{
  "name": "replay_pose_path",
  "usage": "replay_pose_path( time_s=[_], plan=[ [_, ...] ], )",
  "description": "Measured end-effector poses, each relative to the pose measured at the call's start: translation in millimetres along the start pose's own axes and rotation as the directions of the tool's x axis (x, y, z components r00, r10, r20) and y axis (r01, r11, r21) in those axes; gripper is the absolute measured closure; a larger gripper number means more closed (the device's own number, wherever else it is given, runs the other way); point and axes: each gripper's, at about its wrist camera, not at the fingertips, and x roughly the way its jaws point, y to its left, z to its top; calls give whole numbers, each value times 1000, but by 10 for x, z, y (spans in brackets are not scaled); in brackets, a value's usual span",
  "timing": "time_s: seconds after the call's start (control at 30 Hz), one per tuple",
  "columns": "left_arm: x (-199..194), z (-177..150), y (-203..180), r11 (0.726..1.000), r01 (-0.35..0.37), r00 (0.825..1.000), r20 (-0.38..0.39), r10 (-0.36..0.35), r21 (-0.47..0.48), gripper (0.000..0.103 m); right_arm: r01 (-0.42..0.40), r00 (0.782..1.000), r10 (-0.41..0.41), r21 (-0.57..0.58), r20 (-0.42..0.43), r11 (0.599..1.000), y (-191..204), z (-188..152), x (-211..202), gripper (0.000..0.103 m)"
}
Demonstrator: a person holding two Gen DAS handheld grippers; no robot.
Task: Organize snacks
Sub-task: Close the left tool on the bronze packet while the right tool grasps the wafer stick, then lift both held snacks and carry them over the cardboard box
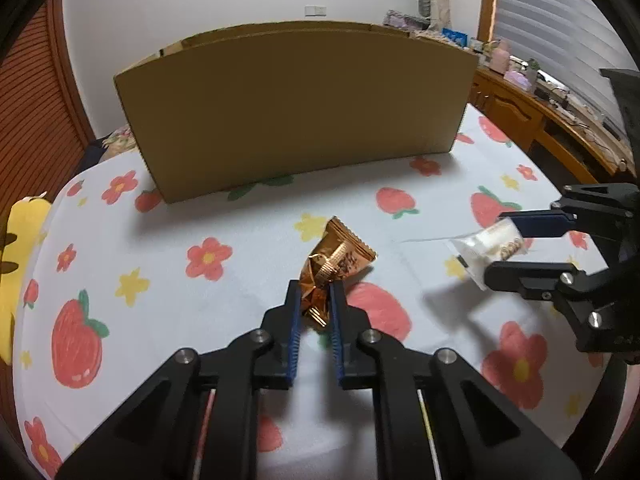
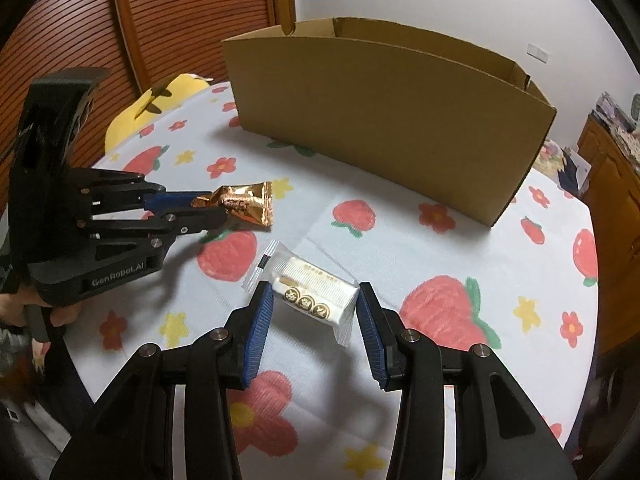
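My left fingers (image 1: 316,304) clenched the gold packet (image 1: 336,268); my right fingers (image 2: 316,316) held the white packet (image 2: 312,296); neither had reached the box (image 2: 380,128) ahead

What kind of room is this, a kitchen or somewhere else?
Probably a bedroom or living room at home, not a kitchen: a fruit-and-flower tablecloth, a wooden slatted door, and a wooden sideboard crowded with trinkets beside a blinded window.
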Motion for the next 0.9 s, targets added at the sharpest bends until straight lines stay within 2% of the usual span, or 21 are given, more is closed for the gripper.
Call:
replay_pose_path(
  time_s=[0.3, 0.53, 0.9],
  plan=[
    [-256, 162, 3, 999, 34, 997, 67, -33, -15, 94, 4, 999, -5, 24, 43, 1000, -69, 75, -156, 61],
    [-550, 489, -16, 999, 50, 988, 148, -50, 6, 94, 16, 994, -19, 24, 108, 1000, -154, 266, -429, 61],
    [-819, 1085, 118, 999, 30, 970, 242, -36, 29, 93, 55, 973, -53, -4, 223, 998, -271, 762, -933, 61]
  ],
)
